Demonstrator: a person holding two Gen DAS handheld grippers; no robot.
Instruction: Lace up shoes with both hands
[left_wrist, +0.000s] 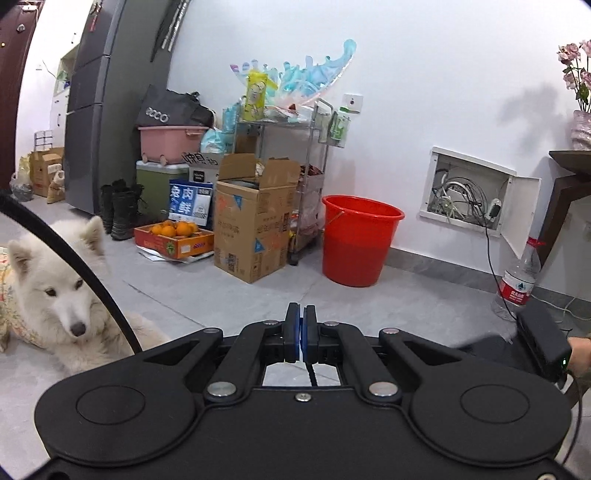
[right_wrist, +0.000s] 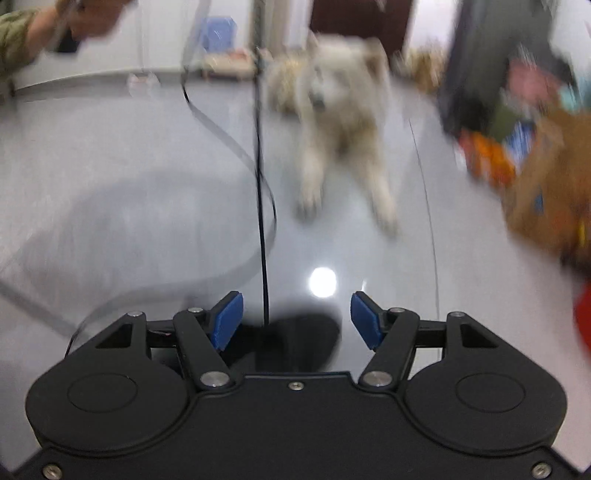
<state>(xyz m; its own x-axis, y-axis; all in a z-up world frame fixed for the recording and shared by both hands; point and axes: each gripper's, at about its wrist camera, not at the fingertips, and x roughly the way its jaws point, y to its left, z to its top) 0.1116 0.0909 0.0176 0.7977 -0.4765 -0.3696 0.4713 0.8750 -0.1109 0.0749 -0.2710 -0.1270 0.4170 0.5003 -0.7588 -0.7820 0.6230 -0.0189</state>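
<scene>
My left gripper (left_wrist: 301, 314) is shut on a black shoelace (left_wrist: 311, 372), which hangs down behind the blue pads. It is raised and points across the room. My right gripper (right_wrist: 297, 317) is open and empty. In the blurred right wrist view the taut black lace (right_wrist: 260, 192) runs straight up from a dark shoe (right_wrist: 295, 341) that sits low between the open jaws. The shoe is mostly hidden by the gripper body. The right gripper also shows in the left wrist view at the right edge (left_wrist: 541, 341).
A white dog (left_wrist: 55, 291) lies on the grey floor at left; it also shows in the right wrist view (right_wrist: 340, 122). A red bucket (left_wrist: 356, 243), cardboard boxes (left_wrist: 255, 221), an orange crate (left_wrist: 175, 238) and a water bottle (left_wrist: 519, 280) stand along the wall.
</scene>
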